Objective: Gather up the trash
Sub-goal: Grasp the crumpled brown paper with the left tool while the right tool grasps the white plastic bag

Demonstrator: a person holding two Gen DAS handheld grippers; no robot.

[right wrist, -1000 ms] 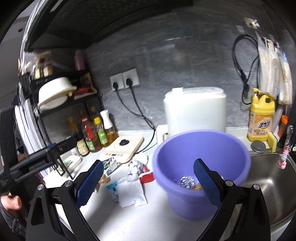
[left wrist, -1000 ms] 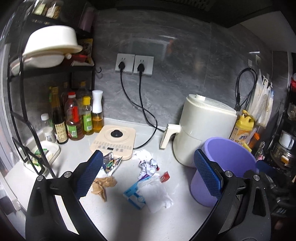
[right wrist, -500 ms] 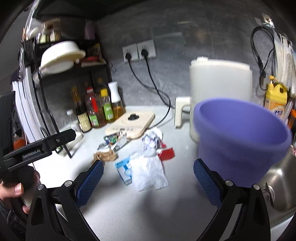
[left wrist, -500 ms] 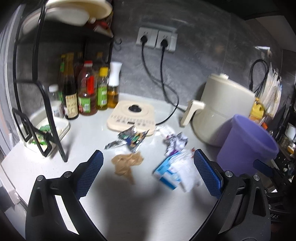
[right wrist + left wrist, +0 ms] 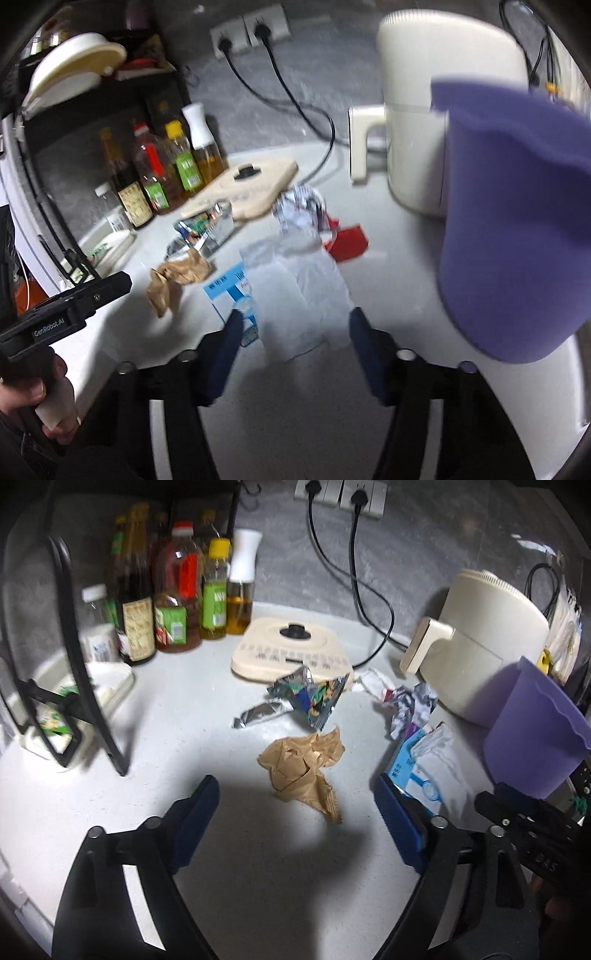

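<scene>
White speckled worktop (image 5: 155, 738) runs to a grey stone wall at the back; sauce bottles (image 5: 173, 590) and a black wire rack (image 5: 85, 672) fill the back-left corner, a cream appliance (image 5: 487, 635) the back-right. Trash lies mid-worktop: crumpled brown paper (image 5: 303, 764), a foil snack wrapper (image 5: 306, 698) against the cream control pad (image 5: 291, 650), a crumpled printed wrapper (image 5: 410, 705), a blue-and-white packet (image 5: 236, 295) under thin white plastic (image 5: 299, 284), and a red scrap (image 5: 347, 242). The purple bin (image 5: 517, 221) stands right, beside the appliance.

Left tongs (image 5: 295, 819): spread, empty, brown paper just ahead between the pads. Right tongs (image 5: 295, 339): spread, empty, over the near edge of the white plastic.

We judge the step to be the grasp approach. Advice to ourselves: lower until the pads straddle the paper's bulk, close on the thick fold, not the loose tail. For the plastic, pinch a raised wrinkle, since flat film slips.

Open room: bare worktop toward the near edge. The rack foot at left and the bin wall at right bound sideways travel.
</scene>
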